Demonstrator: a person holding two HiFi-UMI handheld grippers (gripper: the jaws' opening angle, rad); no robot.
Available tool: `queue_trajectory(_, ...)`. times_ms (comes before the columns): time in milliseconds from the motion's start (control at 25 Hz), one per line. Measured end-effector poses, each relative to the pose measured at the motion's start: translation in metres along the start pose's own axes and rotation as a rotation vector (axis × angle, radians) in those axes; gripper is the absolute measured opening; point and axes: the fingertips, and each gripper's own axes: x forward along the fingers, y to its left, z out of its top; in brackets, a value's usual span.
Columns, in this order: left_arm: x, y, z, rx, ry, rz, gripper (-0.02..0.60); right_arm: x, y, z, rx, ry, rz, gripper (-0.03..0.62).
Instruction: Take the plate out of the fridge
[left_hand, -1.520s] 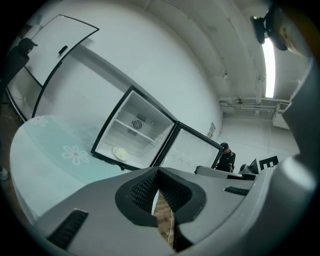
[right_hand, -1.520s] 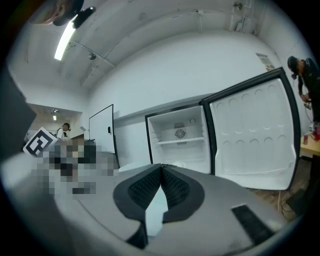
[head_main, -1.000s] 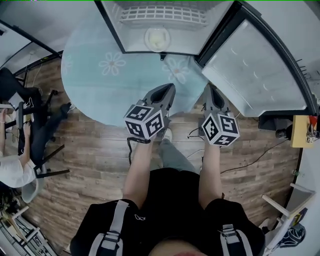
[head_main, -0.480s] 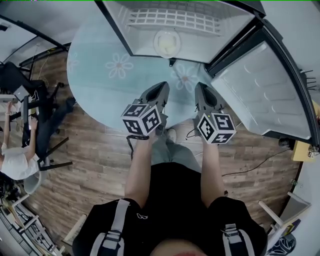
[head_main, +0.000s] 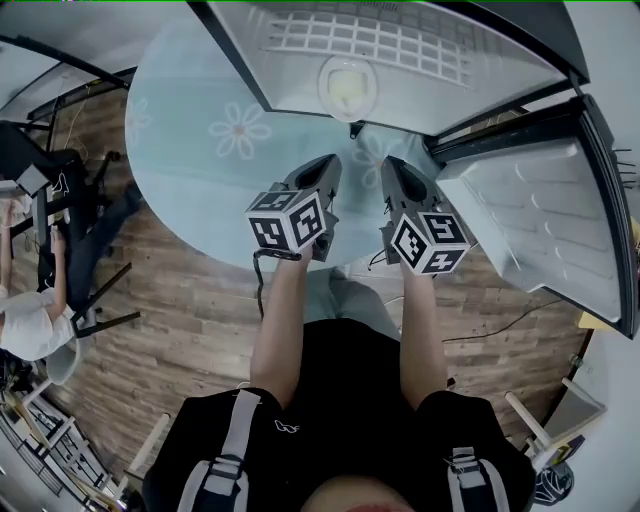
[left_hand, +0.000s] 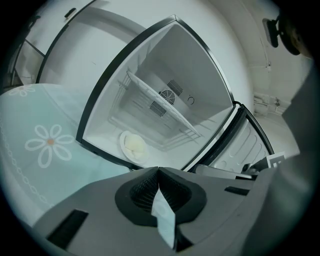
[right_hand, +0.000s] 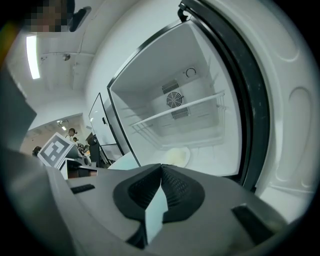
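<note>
Head view: a person is holding the left tool (head_main: 328, 162) and right tool (head_main: 392, 166) side by side over a flowered rug (head_main: 195, 185), both pointing at the open fridge (head_main: 450, 92). Each tool's jaws are pressing together, gripping nothing. The plate (head_main: 342, 88) is sitting on the fridge floor beneath a wire shelf (head_main: 370, 40), well apart from both tools.

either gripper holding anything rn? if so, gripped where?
Nothing held. The left gripper and right gripper both have their jaws shut together and empty. The plate sits untouched inside the open fridge.
</note>
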Motion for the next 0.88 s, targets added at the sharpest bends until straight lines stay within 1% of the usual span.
queue_trajectory(80,0.008,0.007,-0.001,-0.015,0.012,-0.014,0.003,0.010,-0.003,-0.007,0.016,0.017,-0.008,0.002)
queue_trajectory(240,0.020,0.022,0.000,-0.037,0.008,-0.023,0.003,0.027,-0.005,-0.014,0.053,0.028,-0.014,0.004)
queue_trajectory(280,0.024,0.025,0.000,-0.043,0.008,-0.026,0.010,0.031,-0.007,-0.016,0.068,0.033,-0.014,0.042)
queue_trajectory(320,0.027,0.027,0.000,-0.052,0.008,-0.030,0.056,0.034,-0.009,-0.018,0.081,0.040,-0.017,0.071)
queue_trajectory(360,0.030,0.030,0.000,-0.062,0.007,-0.035,0.066,0.038,-0.011,-0.020,0.089,0.049,-0.024,0.075)
queue_trajectory(480,0.038,0.038,0.005,-0.080,0.001,-0.039,0.066,0.047,-0.016,-0.024,0.092,0.067,-0.051,0.075)
queue_trajectory(600,0.048,0.046,0.005,-0.078,0.014,-0.038,0.066,0.057,-0.020,-0.029,0.114,0.071,-0.059,0.075)
queue_trajectory(720,0.057,0.046,0.002,-0.072,0.039,-0.054,0.067,0.069,-0.025,-0.030,0.167,0.058,-0.057,0.079)
queue_trajectory(760,0.059,0.046,0.002,-0.068,0.038,-0.055,0.067,0.073,-0.026,-0.028,0.179,0.054,-0.054,0.125)
queue_trajectory(800,0.061,0.047,0.004,-0.062,0.034,-0.053,0.067,0.076,-0.028,-0.026,0.186,0.050,-0.053,0.138)
queue_trajectory(880,0.064,0.049,0.008,-0.052,0.025,-0.044,0.067,0.083,-0.033,-0.022,0.194,0.039,-0.064,0.140)
